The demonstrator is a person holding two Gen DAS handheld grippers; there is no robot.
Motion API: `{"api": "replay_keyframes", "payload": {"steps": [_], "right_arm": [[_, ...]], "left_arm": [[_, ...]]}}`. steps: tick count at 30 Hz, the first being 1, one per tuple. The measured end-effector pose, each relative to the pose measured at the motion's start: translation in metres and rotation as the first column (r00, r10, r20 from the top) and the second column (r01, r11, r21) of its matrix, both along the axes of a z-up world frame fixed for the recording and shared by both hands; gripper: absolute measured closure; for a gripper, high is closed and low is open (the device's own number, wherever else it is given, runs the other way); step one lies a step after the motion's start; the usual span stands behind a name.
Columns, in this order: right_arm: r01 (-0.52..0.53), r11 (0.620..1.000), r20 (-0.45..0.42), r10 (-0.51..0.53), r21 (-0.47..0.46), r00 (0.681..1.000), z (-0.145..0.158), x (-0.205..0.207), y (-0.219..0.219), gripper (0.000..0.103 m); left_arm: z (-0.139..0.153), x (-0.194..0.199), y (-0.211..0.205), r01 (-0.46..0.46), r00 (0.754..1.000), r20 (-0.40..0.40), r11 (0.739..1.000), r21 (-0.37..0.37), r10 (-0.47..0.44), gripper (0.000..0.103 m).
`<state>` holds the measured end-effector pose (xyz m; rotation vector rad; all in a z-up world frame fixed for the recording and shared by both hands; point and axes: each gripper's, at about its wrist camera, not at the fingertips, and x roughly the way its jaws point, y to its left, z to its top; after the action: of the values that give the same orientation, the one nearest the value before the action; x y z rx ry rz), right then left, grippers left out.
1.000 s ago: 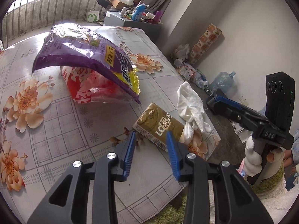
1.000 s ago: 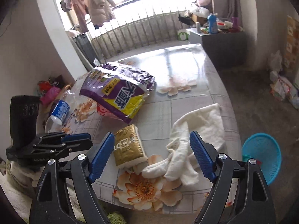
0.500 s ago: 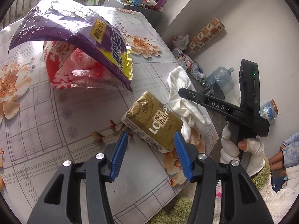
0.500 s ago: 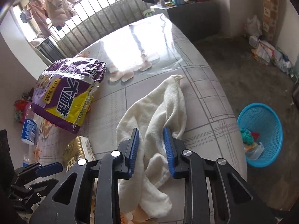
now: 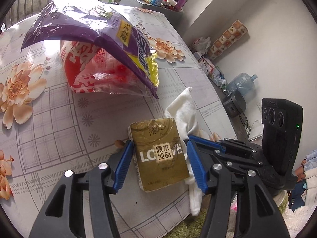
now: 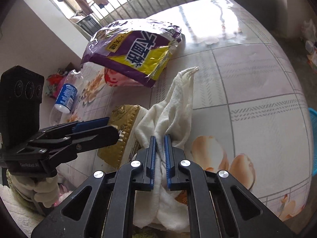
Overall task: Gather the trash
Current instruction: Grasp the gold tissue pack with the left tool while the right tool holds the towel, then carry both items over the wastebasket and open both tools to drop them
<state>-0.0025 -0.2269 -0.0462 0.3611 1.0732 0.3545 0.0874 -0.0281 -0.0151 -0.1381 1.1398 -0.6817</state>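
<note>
Mia: What is hard to see here?

Ben: In the right wrist view, the left hand-held gripper (image 6: 108, 126) covers part of the gold tissue pack (image 6: 120, 136). The white cloth (image 6: 174, 107) hides the pack's right edge. The blue basket (image 6: 313, 138) is cut off at the right edge of the frame. What is in it cannot be seen.

Mia: How are the grippers held?

Ben: In the left wrist view, the left hand-held gripper (image 5: 158, 165) reaches forward from the bottom of the frame. Its two blue fingers sit on both sides of the gold tissue pack (image 5: 159, 152). They look like they touch it, but how hard they press cannot be told. The right hand-held gripper (image 6: 159, 159) points up from the bottom middle. Its fingers are almost pressed together and pinch a fold of the white cloth.

Mia: Where is the trash?

Ben: The pack lies near the lower edge of the desk (image 5: 59, 115). The cloth touches its right side.

Mia: How many things are there?

Ben: One gold pack, one white cloth, one purple bag (image 5: 95, 29) on top of one red and clear bag (image 5: 93, 67), and one plastic bottle (image 6: 65, 97) at the left. Two grippers.
</note>
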Motion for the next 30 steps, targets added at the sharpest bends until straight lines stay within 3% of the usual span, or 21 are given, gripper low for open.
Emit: {"api": "replay_keyframes", "payload": {"steps": [6, 12, 15, 17, 18, 26, 30], "right_arm": [[-0.036, 0.999, -0.005, 0.036, 0.011, 0.999, 0.005, -0.013, 0.009, 0.097], [0.038, 0.993, 0.039, -0.034, -0.110, 0.999, 0.018, -0.017, 0.002, 0.097], [0.073, 0.991, 0.023, -0.071, -0.114, 0.997, 0.018, -0.020, -0.006, 0.091], [0.083, 0.989, 0.022, -0.081, -0.119, 0.996, 0.018, -0.021, -0.005, 0.066], [0.094, 0.987, 0.023, -0.092, -0.128, 0.995, 0.017, -0.022, -0.005, 0.062], [0.089, 0.979, 0.020, -0.086, -0.185, 0.996, 0.015, -0.019, 0.010, 0.059], [0.080, 0.981, 0.015, -0.079, -0.177, 0.997, 0.015, -0.017, 0.016, 0.050]], "left_arm": [[-0.005, -0.007, 0.008, 0.005, 1.000, 0.013, 0.998, 0.070, -0.006, 0.047], [-0.009, -0.005, 0.003, 0.011, 0.999, 0.044, 0.995, 0.095, -0.015, 0.046], [-0.010, -0.005, -0.001, 0.012, 0.997, 0.075, 0.994, 0.112, -0.020, 0.046], [-0.010, -0.006, -0.003, 0.012, 0.995, 0.094, 0.992, 0.128, -0.025, 0.046], [-0.010, -0.007, -0.002, 0.011, 0.995, 0.101, 0.991, 0.133, -0.025, 0.046], [-0.012, -0.016, 0.022, -0.031, 0.995, 0.100, 0.994, 0.105, 0.020, 0.050], [-0.013, -0.023, 0.037, -0.058, 0.993, 0.110, 0.994, 0.096, 0.048, 0.051]]}}
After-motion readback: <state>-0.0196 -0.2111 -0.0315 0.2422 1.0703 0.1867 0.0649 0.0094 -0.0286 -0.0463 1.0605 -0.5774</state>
